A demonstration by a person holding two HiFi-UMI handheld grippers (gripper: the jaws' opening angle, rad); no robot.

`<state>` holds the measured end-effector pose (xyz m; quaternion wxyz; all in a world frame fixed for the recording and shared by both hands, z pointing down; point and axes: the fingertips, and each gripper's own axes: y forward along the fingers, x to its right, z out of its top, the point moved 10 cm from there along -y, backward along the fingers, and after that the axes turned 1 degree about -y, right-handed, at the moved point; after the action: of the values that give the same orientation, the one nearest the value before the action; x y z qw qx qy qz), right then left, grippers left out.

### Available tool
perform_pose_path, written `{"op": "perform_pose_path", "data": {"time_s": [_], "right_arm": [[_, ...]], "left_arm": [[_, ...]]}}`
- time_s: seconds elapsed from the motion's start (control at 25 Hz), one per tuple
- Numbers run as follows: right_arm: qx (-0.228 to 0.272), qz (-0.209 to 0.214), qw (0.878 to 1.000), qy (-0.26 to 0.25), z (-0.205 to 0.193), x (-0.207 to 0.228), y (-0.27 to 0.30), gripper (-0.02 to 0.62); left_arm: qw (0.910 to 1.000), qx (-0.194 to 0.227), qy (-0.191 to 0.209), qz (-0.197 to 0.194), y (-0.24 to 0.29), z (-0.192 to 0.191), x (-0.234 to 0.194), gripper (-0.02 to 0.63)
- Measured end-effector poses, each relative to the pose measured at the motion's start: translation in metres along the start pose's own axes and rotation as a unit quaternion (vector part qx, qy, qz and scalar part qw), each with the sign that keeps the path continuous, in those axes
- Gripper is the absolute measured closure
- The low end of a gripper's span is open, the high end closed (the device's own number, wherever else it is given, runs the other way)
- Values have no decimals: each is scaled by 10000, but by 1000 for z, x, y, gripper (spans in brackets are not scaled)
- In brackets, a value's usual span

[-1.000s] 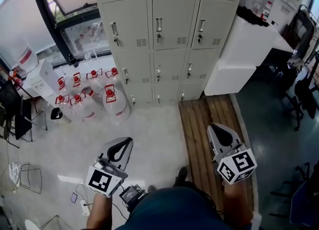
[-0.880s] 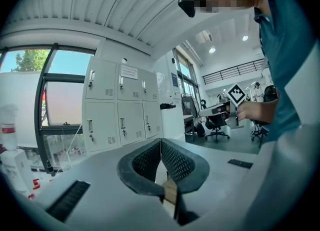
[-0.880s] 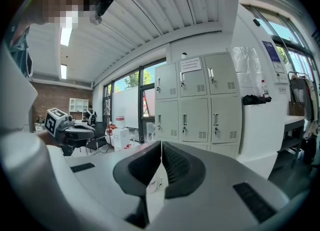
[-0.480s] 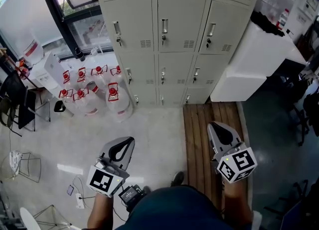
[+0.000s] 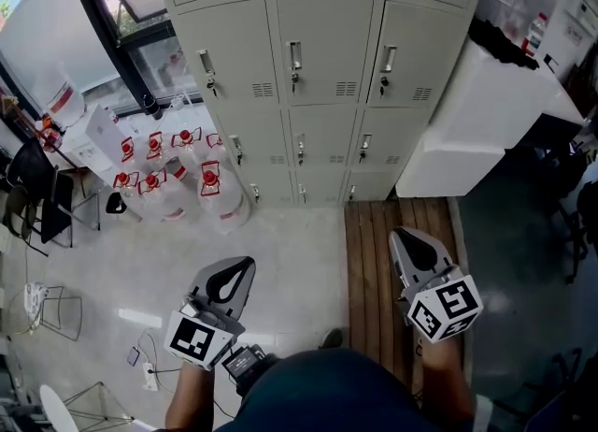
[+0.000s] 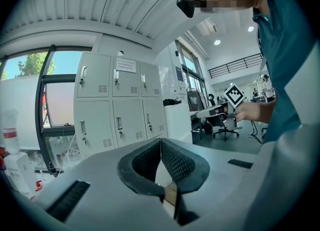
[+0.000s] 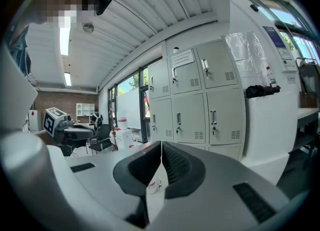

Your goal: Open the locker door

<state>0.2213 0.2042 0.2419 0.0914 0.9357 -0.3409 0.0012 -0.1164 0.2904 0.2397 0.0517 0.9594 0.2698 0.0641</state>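
Note:
A bank of beige metal lockers stands ahead, every door closed, each with a vertical handle such as the one on the middle door. The lockers also show in both gripper views, some way off. My left gripper hangs low at the left over the pale floor, jaws shut and empty. My right gripper hangs low at the right over the wooden slats, jaws shut and empty. Both are well short of the lockers.
Several water jugs with red caps stand on the floor left of the lockers. A white counter block adjoins them on the right. A wooden slatted platform runs below. Chairs stand at far left; cables lie near my feet.
The view has crept toward the lockers and shifted slightly left. Both grippers hold the same low position, still shut.

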Motion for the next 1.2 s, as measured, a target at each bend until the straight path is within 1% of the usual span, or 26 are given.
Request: {"op": "perform_pose_path", "data": {"time_s": [0.12,0.28,0.48,0.56,0.68,0.84,0.96,1.08,1.2], "right_arm": [[48,-44,10000,68,-2,19,-6,558],[45,-224,9997,120,-7,47,-17,558],[-57,-587,9978,288,-19,64,-22,558],[-103,-769,9965,307,-22,67,-21,558],[-97,-1150,9928,313,-21,67,-16,558],[-44,-1648,9855,402,-15,56,-2,558],[-62,-1961,9793,490,-7,47,12,558],[-70,-2211,9739,502,-1,45,34,558],[-42,-2389,9697,499,6,40,53,558]], "left_arm": [[10000,-19,63,-48,18,6,9,588],[9997,-29,149,-166,44,16,18,588],[9987,-66,185,-466,78,19,8,588],[9981,-30,198,-590,92,18,-4,588],[9962,83,216,-845,114,15,-29,588],[9908,115,259,-1321,146,11,-66,588],[9859,221,300,-1633,170,19,-95,588],[9817,342,346,-1841,193,23,-125,588],[9782,374,336,-2015,210,22,-149,588]]}}
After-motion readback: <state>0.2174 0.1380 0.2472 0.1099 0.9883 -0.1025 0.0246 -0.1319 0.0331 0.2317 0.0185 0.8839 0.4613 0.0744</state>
